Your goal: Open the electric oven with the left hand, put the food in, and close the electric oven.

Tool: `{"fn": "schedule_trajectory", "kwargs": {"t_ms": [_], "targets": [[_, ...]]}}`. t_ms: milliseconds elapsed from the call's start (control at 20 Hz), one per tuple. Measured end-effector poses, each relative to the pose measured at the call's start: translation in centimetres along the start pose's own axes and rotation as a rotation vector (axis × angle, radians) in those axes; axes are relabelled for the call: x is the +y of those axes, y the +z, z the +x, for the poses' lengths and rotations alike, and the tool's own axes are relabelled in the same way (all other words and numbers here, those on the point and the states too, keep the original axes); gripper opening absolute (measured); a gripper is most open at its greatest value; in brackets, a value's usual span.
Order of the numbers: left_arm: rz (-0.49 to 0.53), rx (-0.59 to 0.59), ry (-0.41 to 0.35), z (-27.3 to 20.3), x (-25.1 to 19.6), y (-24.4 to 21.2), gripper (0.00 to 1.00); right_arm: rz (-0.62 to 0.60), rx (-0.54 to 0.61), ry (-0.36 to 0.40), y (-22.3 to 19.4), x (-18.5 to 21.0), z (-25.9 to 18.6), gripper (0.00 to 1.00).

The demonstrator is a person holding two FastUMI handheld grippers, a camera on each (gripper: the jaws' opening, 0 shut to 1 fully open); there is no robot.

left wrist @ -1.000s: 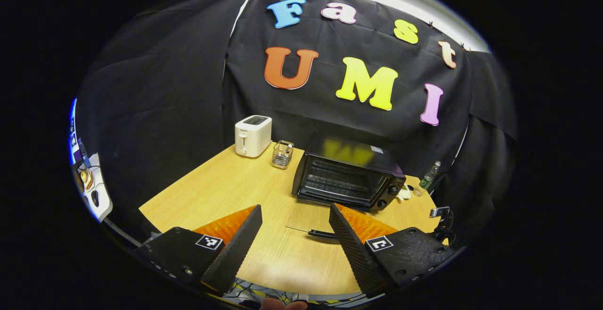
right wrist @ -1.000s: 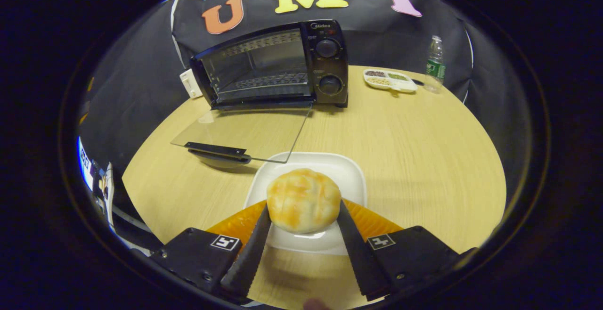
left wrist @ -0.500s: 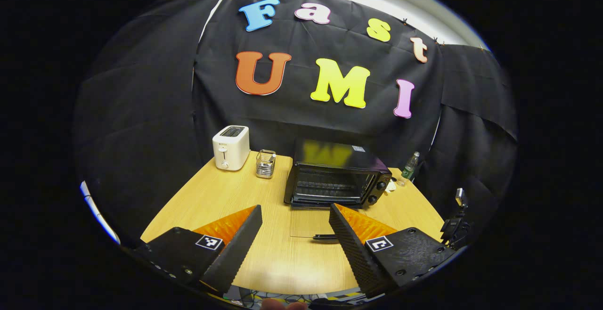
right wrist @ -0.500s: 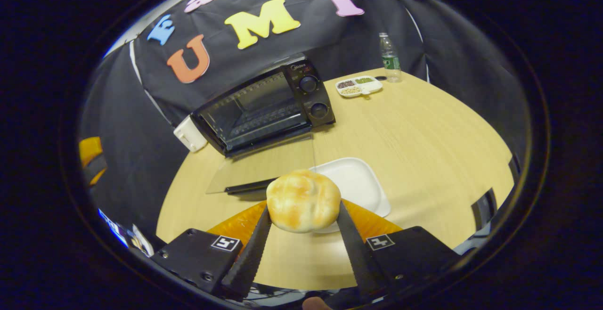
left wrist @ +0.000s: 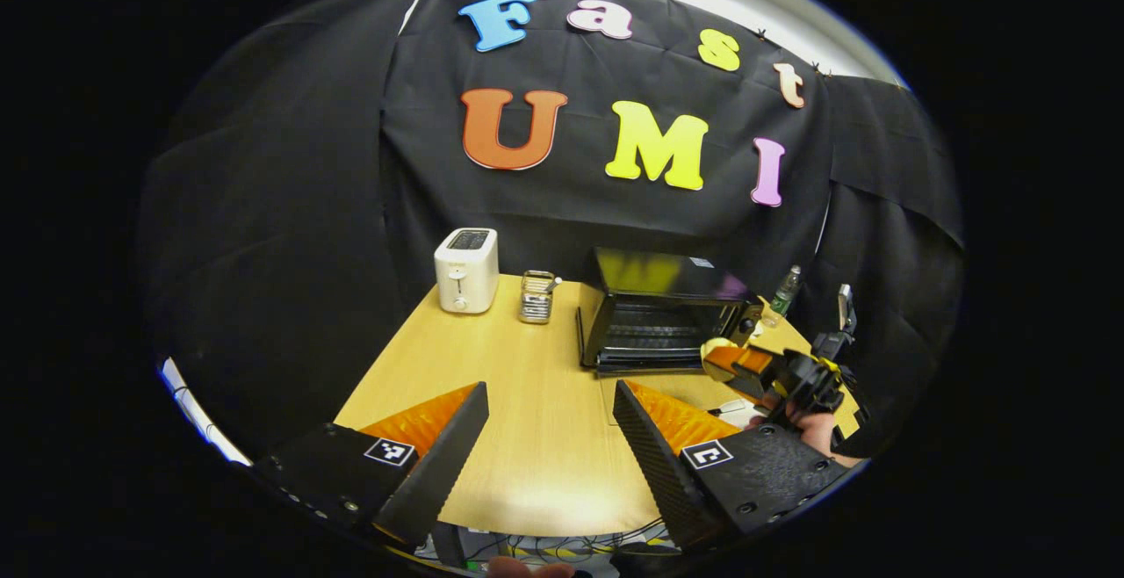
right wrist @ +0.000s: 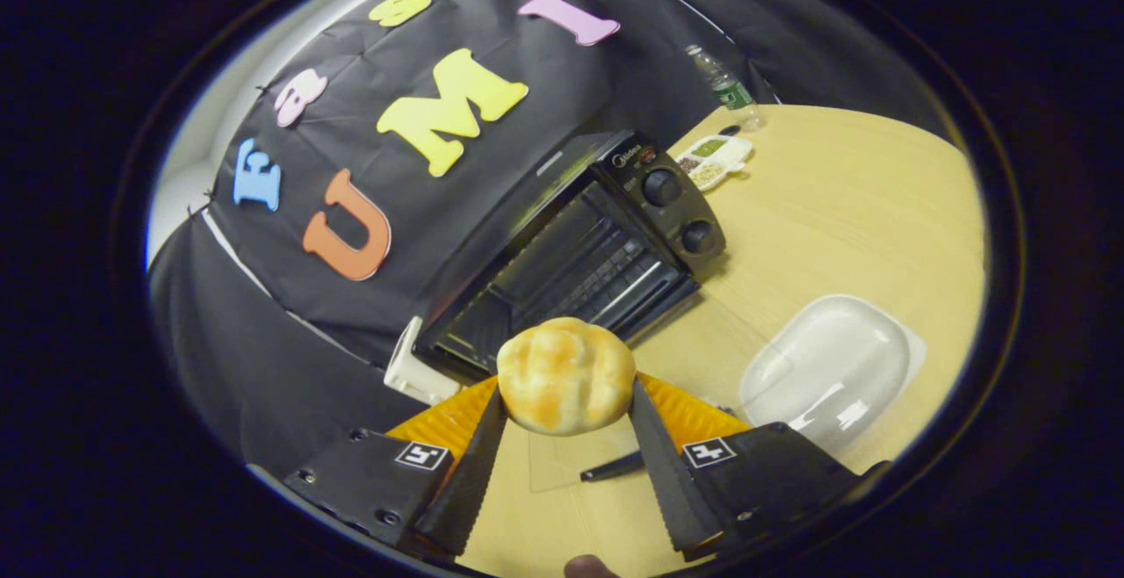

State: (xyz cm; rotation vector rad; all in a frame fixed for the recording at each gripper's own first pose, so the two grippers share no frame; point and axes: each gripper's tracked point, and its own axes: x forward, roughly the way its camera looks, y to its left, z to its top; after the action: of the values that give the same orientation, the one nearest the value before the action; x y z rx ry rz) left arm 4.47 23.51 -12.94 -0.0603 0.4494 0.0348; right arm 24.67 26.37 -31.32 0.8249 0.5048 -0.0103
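At the worktop, two views, findings as follows:
Right claw: clenched on the bun, one finger pressing each side; bun lifted clear of the worktop; in the left gripper view this claw sits at 3 o'clock, just before the oven mouth, a hand behind it
Left claw: released, fingers spread wide, nothing between them; held over the near worktop edge
Electric oven: door dropped flat onto the worktop; wire rack visible inside; two knobs on its right panel
White plate: at 3 o'clock in the right gripper view; bare
Far items: toaster and wire holder at 11 o'clock of the oven; bottle and divided dish beyond its knob side
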Motion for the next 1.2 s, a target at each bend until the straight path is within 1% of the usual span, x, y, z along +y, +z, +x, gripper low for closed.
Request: {"fn": "schedule_trajectory", "kwargs": {"t_ms": [50, 100, 150, 200, 300, 350, 400, 550, 700, 800, 900, 950, 1000, 1100, 1150, 1200], "targets": [[0.0, 0.019, 0.009, -0.2, 0.6, -0.5, 0.95, 0.016, -0.018, -0.014, 0.5, -0.1, 1.9, 0.8], [0.004, 0.033, 0.017, -0.4, 1.2, -0.8, 0.95, 0.039, -0.042, -0.027, 1.0, 0.0, 3.7, 0.82], [0.001, 0.041, 0.021, -0.6, 1.7, -0.8, 0.95, 0.058, -0.056, -0.045, 1.2, -0.2, 5.5, 0.81], [-0.017, 0.05, 0.021, -0.6, 2.1, -0.9, 0.94, 0.069, -0.074, -0.062, 1.5, -0.3, 7.0, 0.82], [-0.057, 0.078, 0.036, -0.1, 2.9, -1.6, 0.94, 0.081, -0.085, -0.084, 1.8, -0.5, 9.7, 0.8], [-0.068, 0.087, 0.044, 0.1, 3.1, -1.7, 0.95, 0.086, -0.097, -0.092, 2.3, -0.6, 10.7, 0.81], [-0.08, 0.088, 0.046, 0.2, 3.2, -1.8, 0.95, 0.098, -0.108, -0.097, 2.8, -0.7, 11.4, 0.83], [-0.1, 0.097, 0.065, 0.6, 4.0, -1.6, 0.95, 0.165, -0.139, -0.094, 3.7, -0.6, 13.3, 0.81], [-0.097, 0.103, 0.085, 0.3, 4.8, -1.2, 0.95, 0.222, -0.149, -0.081, 3.2, -0.3, 14.9, 0.81], [-0.091, 0.105, 0.092, 0.2, 4.9, -1.1, 0.95, 0.237, -0.153, -0.066, 2.7, 0.4, 15.8, 0.81], [-0.089, 0.105, 0.09, 0.1, 4.8, -1.2, 0.95, 0.21, -0.14, -0.054, 2.3, 1.1, 16.1, 0.81], [-0.089, 0.102, 0.087, 0.0, 4.7, -1.2, 0.95, 0.189, -0.149, -0.054, 2.4, 1.2, 15.7, 0.83], [-0.091, 0.099, 0.085, -0.1, 4.7, -1.1, 0.95, 0.162, -0.151, -0.071, 2.2, 0.9, 15.9, 0.83], [-0.097, 0.098, 0.083, 0.0, 4.6, -1.3, 0.94, 0.123, -0.149, -0.074, 2.3, 1.0, 15.8, 0.84], [-0.1, 0.102, 0.082, -0.1, 4.6, -1.3, 0.94, 0.101, -0.15, -0.077, 2.5, 0.9, 15.7, 0.92], [-0.104, 0.106, 0.082, -0.2, 4.5, -1.4, 0.95, 0.063, -0.151, -0.083, 2.6, 0.9, 15.6, 0.87]]}}
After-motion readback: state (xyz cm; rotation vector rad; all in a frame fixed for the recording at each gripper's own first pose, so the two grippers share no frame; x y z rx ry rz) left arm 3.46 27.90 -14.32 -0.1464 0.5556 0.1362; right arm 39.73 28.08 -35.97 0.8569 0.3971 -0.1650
